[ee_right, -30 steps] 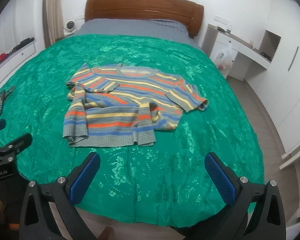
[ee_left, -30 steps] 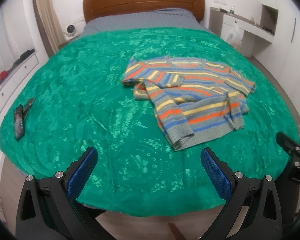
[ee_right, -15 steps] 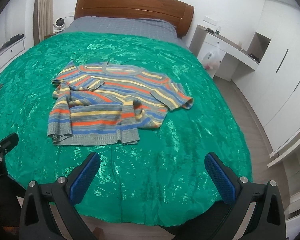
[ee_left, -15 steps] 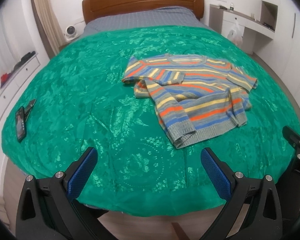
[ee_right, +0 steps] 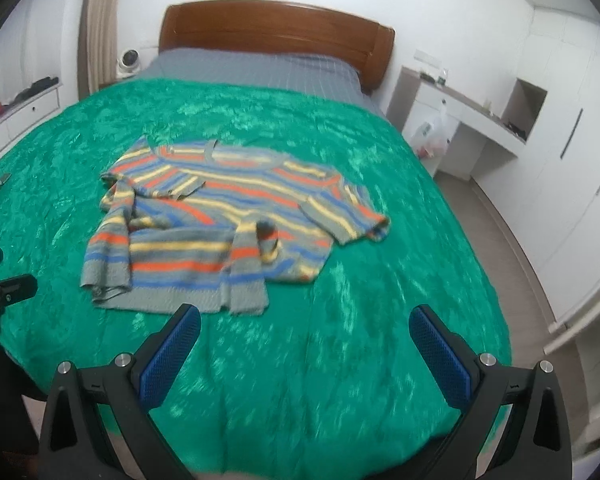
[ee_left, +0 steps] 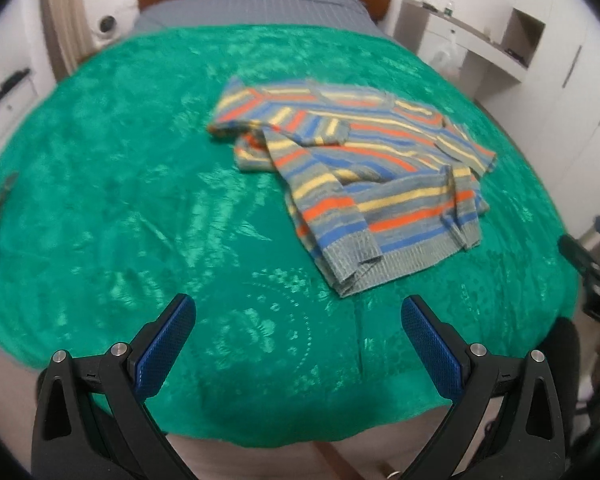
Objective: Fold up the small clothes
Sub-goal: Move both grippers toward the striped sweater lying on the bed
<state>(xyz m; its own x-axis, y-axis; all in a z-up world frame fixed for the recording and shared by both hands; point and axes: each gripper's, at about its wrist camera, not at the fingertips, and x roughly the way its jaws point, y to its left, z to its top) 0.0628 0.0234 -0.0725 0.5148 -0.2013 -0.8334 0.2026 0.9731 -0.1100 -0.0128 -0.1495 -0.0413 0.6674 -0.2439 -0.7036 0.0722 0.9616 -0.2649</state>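
Green satin bedspread covers bed; striped sweater lies rumpled on it, 1 sleeve folded across. Left gripper and right gripper hover near, fingers spread wide, empty.

No writing, label, brand, number or sign can be read in either view; both pictures are blurred, and small marks are too soft to make out.
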